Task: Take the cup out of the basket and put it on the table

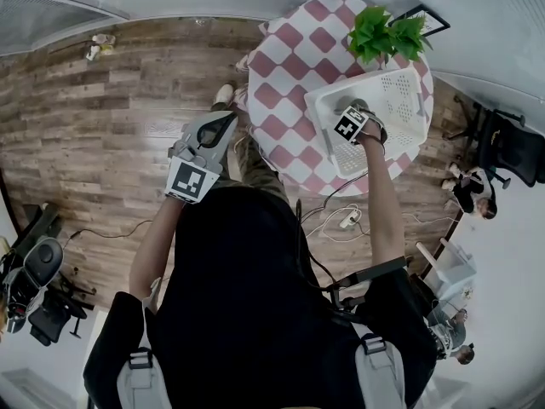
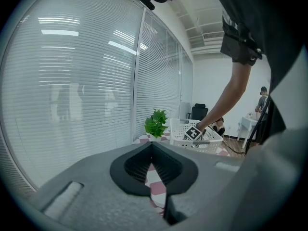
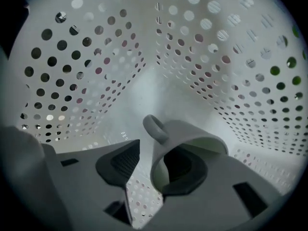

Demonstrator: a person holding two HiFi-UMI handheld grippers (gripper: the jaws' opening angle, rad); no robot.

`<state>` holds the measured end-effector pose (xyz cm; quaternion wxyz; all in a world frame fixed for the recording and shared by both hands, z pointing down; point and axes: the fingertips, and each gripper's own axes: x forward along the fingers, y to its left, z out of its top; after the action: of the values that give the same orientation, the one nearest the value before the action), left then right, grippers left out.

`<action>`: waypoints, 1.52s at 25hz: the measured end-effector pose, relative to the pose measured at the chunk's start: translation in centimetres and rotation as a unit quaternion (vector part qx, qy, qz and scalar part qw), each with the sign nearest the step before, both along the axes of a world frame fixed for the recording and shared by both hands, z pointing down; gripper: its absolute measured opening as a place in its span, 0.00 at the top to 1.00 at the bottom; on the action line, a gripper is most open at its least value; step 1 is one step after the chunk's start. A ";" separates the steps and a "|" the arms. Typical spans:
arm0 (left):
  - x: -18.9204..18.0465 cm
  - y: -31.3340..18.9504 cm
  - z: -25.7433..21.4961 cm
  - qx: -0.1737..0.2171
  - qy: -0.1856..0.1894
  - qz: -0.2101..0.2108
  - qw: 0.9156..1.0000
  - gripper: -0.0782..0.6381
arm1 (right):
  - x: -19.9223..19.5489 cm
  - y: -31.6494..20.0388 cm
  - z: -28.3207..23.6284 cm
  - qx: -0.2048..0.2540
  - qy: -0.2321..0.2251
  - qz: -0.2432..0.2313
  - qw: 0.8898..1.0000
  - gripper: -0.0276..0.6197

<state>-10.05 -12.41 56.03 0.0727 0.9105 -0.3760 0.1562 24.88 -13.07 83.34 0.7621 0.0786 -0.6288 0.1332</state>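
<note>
A white cup (image 3: 192, 138) lies on its side on the floor of the white perforated basket (image 3: 96, 57), its handle up and its mouth toward the camera. My right gripper (image 3: 161, 159) is down inside the basket (image 1: 400, 88). One jaw is inside the cup's mouth and the other is just outside its wall. A thin gap still shows at the outer pad, so the gripper is open around the wall. My left gripper (image 1: 223, 122) hangs over the floor to the left of the table (image 1: 289, 66), its fingertips together and nothing held.
The round red-and-white checked table carries the basket and a green potted plant (image 1: 387, 32) at its far side. Cables (image 1: 341, 220) lie on the wood floor by the table's foot. A black office chair (image 1: 511, 147) and a seated person (image 1: 468, 194) are off to the right.
</note>
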 end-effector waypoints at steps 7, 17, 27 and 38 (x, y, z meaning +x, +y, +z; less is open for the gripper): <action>-0.2 -0.2 0.1 -0.002 -0.004 -0.003 1.000 0.88 | 0.3 -0.1 0.7 0.005 0.018 -0.001 1.000 0.78; -0.7 -0.4 0.3 -0.003 -0.004 -0.013 1.000 0.88 | 0.8 -0.3 1.4 0.012 0.046 -0.023 0.999 0.87; -0.6 -0.9 0.2 -0.002 -0.004 -0.007 1.000 0.88 | 1.0 -0.3 1.0 0.013 0.042 -0.008 0.999 0.88; -0.7 -1.6 0.1 0.001 -0.005 0.008 1.000 0.88 | 1.4 -0.7 0.0 0.021 0.037 0.017 0.999 0.89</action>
<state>-10.71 -14.03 56.17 0.0689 0.9128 -0.3691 0.1608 26.27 -13.79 83.34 0.7807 0.1101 -0.6014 0.1296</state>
